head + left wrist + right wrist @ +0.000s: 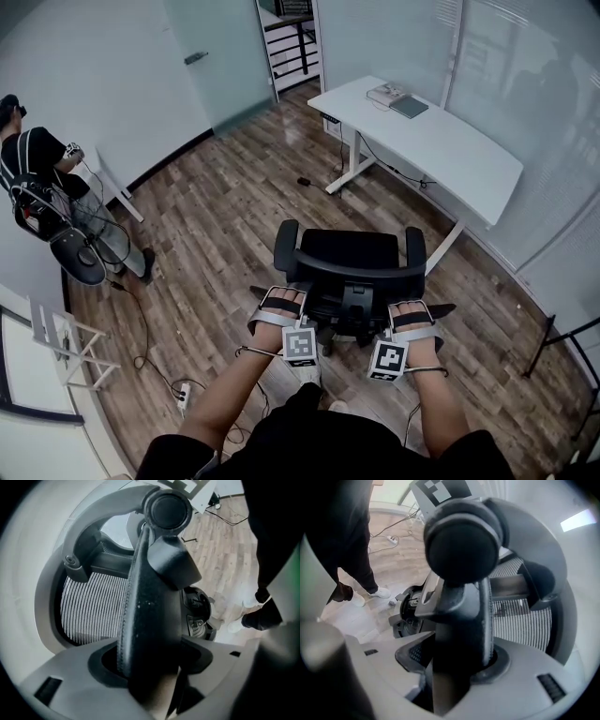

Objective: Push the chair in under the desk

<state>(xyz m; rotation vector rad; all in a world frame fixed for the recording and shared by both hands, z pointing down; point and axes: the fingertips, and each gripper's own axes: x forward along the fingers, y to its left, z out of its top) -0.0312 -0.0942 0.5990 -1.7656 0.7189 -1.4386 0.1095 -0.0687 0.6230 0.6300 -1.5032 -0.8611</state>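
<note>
A black office chair (349, 267) stands on the wood floor with its back toward me. The white desk (441, 141) is beyond it at the upper right, some way off. My left gripper (281, 302) is at the rear of the chair's left armrest (286, 248), and my right gripper (412, 309) is at the right armrest (414, 248). In the left gripper view the stitched black armrest (150, 616) fills the gap of the left gripper (150, 663). In the right gripper view the right gripper (459, 663) clasps the armrest (461, 616), beside the striped mesh back (520, 620).
A person with gear (37, 178) stands at the far left. Cables and a power strip (183, 394) lie on the floor at my left. A glass door (216, 56) and shelves (291, 37) are behind. A notebook (409, 106) lies on the desk. A black stand (562, 347) is at the right.
</note>
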